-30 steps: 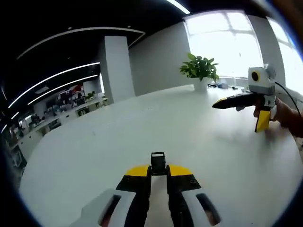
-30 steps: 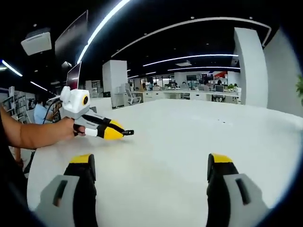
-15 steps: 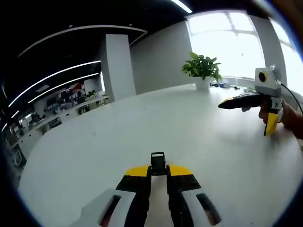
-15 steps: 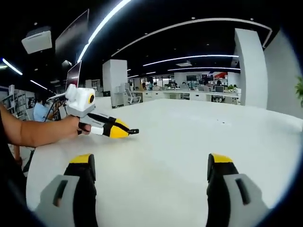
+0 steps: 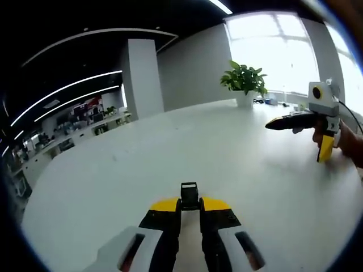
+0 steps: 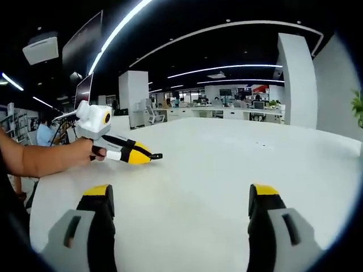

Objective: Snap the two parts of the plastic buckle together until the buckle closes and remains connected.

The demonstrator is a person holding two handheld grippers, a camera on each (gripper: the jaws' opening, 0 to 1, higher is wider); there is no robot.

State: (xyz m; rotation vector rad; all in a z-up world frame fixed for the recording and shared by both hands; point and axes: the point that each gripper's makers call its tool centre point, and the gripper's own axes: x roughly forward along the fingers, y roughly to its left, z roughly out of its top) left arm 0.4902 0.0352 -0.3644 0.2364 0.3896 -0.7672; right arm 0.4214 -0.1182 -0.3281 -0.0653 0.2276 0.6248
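Holding one black buckle part (image 5: 189, 195) pinched at the tips of the left tool (image 5: 189, 205), the person has the job only begun: the two halves are not joined, and I can make out just this one piece. Its jaws are pressed nearly together on the small black piece, which sticks out forward above the white bench (image 5: 170, 147). In the right gripper view the same left tool (image 6: 144, 157) appears at the left, held in a hand (image 6: 85, 150) above the bench, with a tiny dark bit poking from its yellow tip.

The right tool (image 6: 181, 198) has its jaws spread wide apart, with nothing between them but bare bench (image 6: 227, 164). In the left gripper view that right tool (image 5: 275, 123) hangs at the right side, well apart from the left one, and nothing seems to be carried in it, though it is small there.

Judging from this, what is left is most of the work: get hold of the second buckle half, line it up with the held piece, and push until they click. A potted plant (image 5: 245, 82) stands at the far edge of the bench.
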